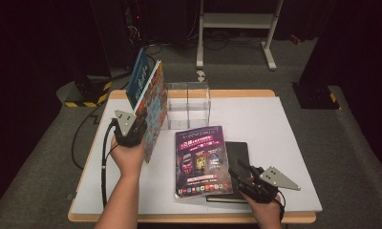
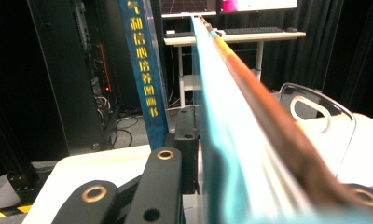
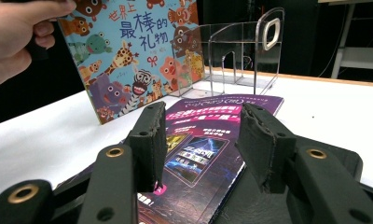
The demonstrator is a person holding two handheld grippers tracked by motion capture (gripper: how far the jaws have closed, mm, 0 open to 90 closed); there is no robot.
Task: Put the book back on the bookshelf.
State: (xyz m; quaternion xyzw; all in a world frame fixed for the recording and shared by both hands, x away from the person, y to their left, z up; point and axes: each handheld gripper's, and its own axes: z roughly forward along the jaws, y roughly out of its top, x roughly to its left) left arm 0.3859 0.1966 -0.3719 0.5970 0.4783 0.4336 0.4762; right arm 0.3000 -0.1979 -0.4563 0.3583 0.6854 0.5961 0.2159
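A dark lab: server rack [image 2: 89,84], black curtains [image 2: 334,46], monitor desk [image 2: 236,36].

Upright picture book [image 1: 151,107] at centre left, just left of clear rack [image 1: 189,102]; below the rack, magazine [image 1: 202,160] lying flat, overlapping notebook [image 1: 239,152] at its right.

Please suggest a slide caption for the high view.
Left gripper holds a colourful picture book upright beside a clear acrylic rack.
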